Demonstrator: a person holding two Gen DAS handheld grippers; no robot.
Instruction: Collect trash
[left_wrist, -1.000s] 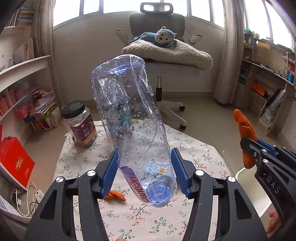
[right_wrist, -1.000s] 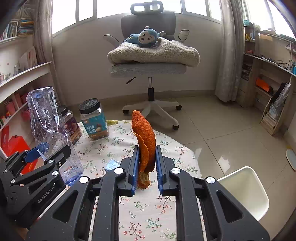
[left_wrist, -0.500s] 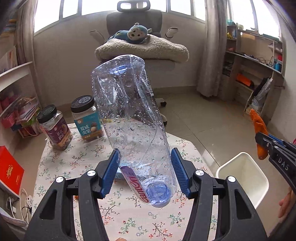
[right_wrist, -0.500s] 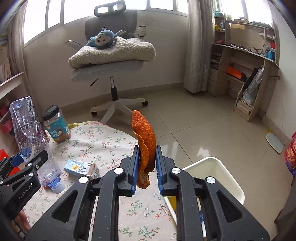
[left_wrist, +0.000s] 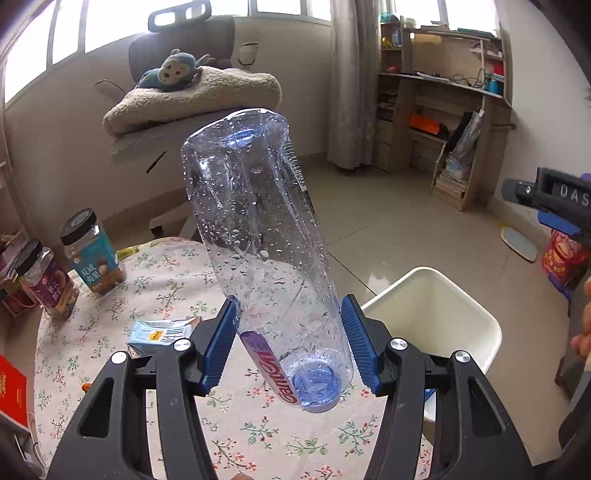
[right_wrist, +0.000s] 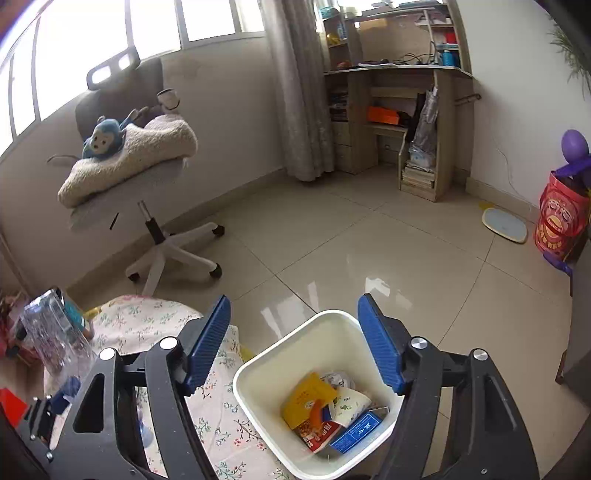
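Floral tablecloth (left_wrist: 155, 288) behind crumpled, droplet-speckled bottle (left_wrist: 266, 236)

Table (left_wrist: 173, 417) w/ 2 jars (left_wrist: 92, 253), carton (left_wrist: 160, 334).

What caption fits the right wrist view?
Right gripper open above the white bin of trash, orange peel inside.
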